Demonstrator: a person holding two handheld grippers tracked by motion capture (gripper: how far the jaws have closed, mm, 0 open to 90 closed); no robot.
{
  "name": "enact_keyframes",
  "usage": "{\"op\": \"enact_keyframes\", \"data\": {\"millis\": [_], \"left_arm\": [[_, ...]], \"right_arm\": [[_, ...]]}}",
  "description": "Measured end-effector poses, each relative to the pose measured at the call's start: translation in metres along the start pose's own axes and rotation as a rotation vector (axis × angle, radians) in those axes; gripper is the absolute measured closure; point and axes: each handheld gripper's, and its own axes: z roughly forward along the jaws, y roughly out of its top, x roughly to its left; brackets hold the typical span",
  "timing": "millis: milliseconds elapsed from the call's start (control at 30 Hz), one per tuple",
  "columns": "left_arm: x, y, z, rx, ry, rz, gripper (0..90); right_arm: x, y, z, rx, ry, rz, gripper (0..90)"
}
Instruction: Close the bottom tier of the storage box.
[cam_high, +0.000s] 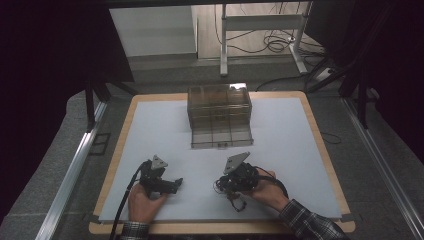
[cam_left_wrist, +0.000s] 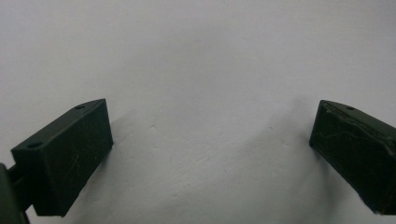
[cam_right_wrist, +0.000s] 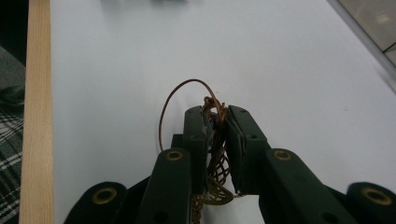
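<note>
My right gripper (cam_right_wrist: 217, 113) is shut on a tangle of thin copper-coloured wire and chain (cam_right_wrist: 215, 179). A wire loop arcs out to the left of the jaw tips and a filigree piece hangs below them. In the high view the right gripper (cam_high: 223, 184) sits low over the white mat (cam_high: 280, 150) near the front edge, with the wire tangle (cam_high: 239, 202) dangling under it. My left gripper (cam_high: 173, 184) rests on the mat at the front left. In its own view the left gripper (cam_left_wrist: 212, 149) stands open with bare mat between the jaws.
A clear brownish drawer cabinet (cam_high: 218, 102) stands at the back middle of the mat, its bottom drawer (cam_high: 221, 137) pulled out toward me. The mat lies on a wooden board (cam_high: 116, 165) whose edges frame it. Desk legs and cables lie beyond the table.
</note>
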Motion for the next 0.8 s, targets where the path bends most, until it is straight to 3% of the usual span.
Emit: {"op": "enact_keyframes", "data": {"millis": [800], "left_arm": [[0.000,0.000,0.000,0.000,-0.001,-0.004,0.0]], "right_arm": [[-0.013,0.012,-0.027,-0.089,-0.040,0.032,77.5]]}}
